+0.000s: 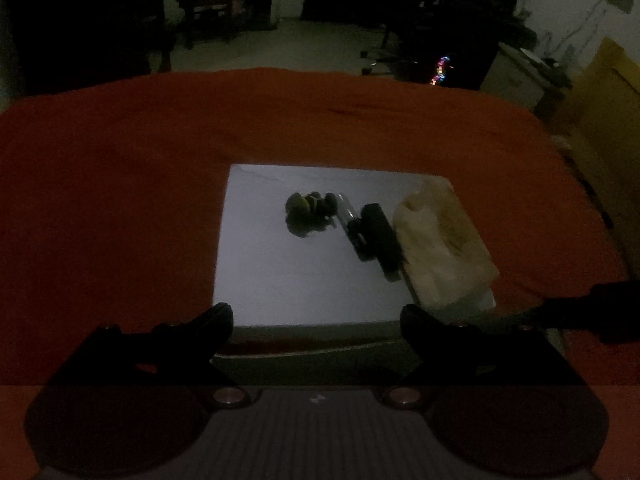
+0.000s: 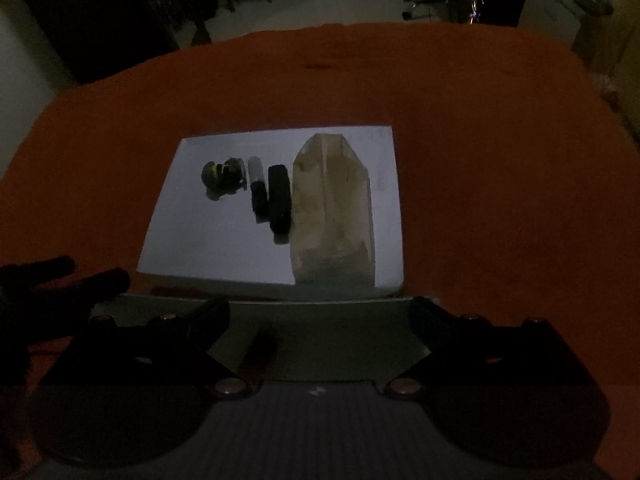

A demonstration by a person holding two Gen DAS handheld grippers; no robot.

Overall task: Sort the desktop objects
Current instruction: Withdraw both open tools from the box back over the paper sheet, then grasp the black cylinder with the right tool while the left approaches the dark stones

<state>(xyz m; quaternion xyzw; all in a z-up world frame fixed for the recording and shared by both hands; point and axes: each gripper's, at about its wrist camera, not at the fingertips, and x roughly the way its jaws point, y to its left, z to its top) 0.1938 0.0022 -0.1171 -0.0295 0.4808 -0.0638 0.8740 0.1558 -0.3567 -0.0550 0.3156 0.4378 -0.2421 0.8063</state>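
A white sheet (image 1: 280, 272) (image 2: 208, 240) lies on the red tablecloth. On it are a small dark cluster of beads or clips (image 1: 312, 206) (image 2: 224, 176), a black-and-silver stick (image 1: 350, 220) (image 2: 257, 192), a black oblong object (image 1: 380, 236) (image 2: 279, 200) and a translucent crumpled plastic bag (image 1: 436, 248) (image 2: 332, 208). My left gripper (image 1: 316, 320) is open and empty at the sheet's near edge. My right gripper (image 2: 320, 316) is open and empty, also at the near edge. The left gripper's fingers (image 2: 60, 276) show at the left in the right wrist view.
A grey flat tray or board (image 2: 320, 340) (image 1: 304, 356) lies under both grippers just before the sheet, with a dark pen-like thing (image 2: 258, 352) on it. The red cloth (image 1: 120, 200) covers the table. The room is dim, with chairs and furniture (image 1: 208, 4) beyond.
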